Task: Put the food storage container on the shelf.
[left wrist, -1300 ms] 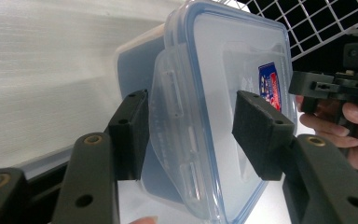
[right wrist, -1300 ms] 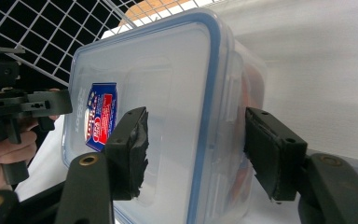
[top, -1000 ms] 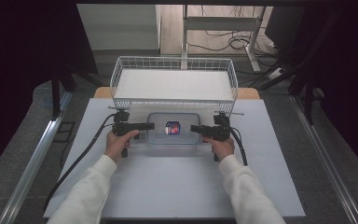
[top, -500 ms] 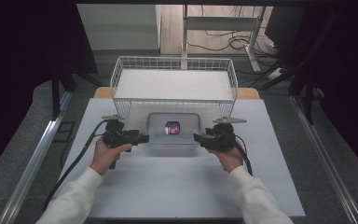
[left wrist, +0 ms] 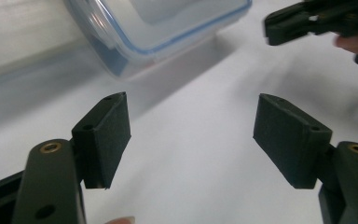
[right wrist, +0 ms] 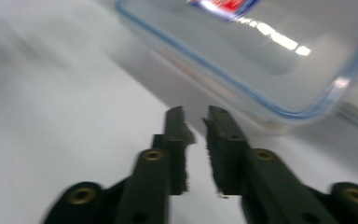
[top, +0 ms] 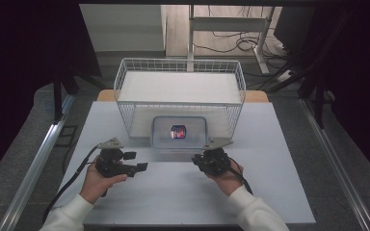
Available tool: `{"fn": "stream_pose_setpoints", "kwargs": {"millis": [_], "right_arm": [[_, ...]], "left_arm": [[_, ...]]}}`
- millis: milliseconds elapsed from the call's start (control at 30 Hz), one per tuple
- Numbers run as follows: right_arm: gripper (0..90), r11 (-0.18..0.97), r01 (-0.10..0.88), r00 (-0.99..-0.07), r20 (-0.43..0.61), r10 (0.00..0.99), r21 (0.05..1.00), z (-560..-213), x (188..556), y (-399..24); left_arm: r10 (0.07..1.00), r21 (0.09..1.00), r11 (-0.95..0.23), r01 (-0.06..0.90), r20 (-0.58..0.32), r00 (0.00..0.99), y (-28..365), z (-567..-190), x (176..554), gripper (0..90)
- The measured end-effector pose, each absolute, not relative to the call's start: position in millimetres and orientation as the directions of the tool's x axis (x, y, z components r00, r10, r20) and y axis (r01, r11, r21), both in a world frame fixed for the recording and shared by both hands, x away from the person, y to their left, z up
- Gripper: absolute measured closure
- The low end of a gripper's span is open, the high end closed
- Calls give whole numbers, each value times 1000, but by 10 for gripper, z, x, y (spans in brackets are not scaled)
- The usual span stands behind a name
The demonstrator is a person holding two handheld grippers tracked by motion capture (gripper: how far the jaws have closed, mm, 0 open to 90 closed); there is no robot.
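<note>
Comparing the high view with a second ago: both grippers have pulled back from the ends of the lidded clear container (top: 179,132) toward the desk's near edge, leaving it mid-desk against the wire basket (top: 180,82), so I'd judge it placed and released. Left gripper view: left gripper (left wrist: 192,135), jaws apart after just opening wider, nothing between, container (left wrist: 168,28) up ahead. Right gripper view: right gripper (right wrist: 196,122), just snapped nearly together, empty, container (right wrist: 270,51) just beyond its tips
</note>
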State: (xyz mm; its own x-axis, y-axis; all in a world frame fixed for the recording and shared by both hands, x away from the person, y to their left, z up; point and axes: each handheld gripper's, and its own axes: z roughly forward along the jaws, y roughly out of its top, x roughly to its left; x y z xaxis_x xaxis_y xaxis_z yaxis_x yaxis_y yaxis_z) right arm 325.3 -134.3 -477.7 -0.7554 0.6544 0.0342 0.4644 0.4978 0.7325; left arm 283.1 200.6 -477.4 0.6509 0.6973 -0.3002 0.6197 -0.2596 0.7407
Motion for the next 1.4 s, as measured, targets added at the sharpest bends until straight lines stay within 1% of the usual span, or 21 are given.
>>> {"fn": "stream_pose_setpoints", "kwargs": {"millis": [33,100,133,233,367,467,500,733,800,933,1167,1400], "right_arm": [[854,509,466,-760,33,649,723,-4805,3265,-1284],[886,527,463,-767,25,641,712,-4838,3290,-1204],[888,537,459,-772,19,636,708,-4857,3308,-1159],[890,562,467,-775,11,632,683,-4929,3362,-1016],[891,605,460,-776,-37,630,650,-5068,3474,-846],[892,619,466,-772,-51,633,633,-5146,3535,-776],[891,626,465,-766,-70,639,626,-5192,3587,-731],[892,605,461,-742,-92,664,649,-5153,3660,-710],[893,584,467,-738,-71,671,665,-5096,3678,-719],[892,568,470,-730,-64,680,676,-5014,3721,-710],[893,552,481,-718,-56,694,681,-5019,3831,-682],[893,534,490,-709,-41,704,689,-5027,3961,-672]], "left_arm": [[698,740,-265,618,-295,652,2006,-4780,2817,266],[702,739,-288,609,-269,659,2003,-4789,2790,265],[706,739,-295,606,-259,659,2001,-4791,2781,265],[705,737,-293,609,-264,658,2012,-4798,2767,263],[716,732,-302,611,-249,652,2014,-4808,2739,261],[715,731,-308,609,-244,655,2008,-4813,2725,259],[717,728,-323,605,-229,658,1996,-4827,2716,255],[714,726,-336,600,-219,665,1981,-4839,2691,252],[714,726,-336,600,-219,665,1985,-4840,2694,251],[715,727,-331,602,-223,662,1993,-4846,2700,251],[722,724,-309,617,-243,648,2038,-4861,2719,252],[718,721,-315,617,-243,652,2037,-4869,2719,252]]}}
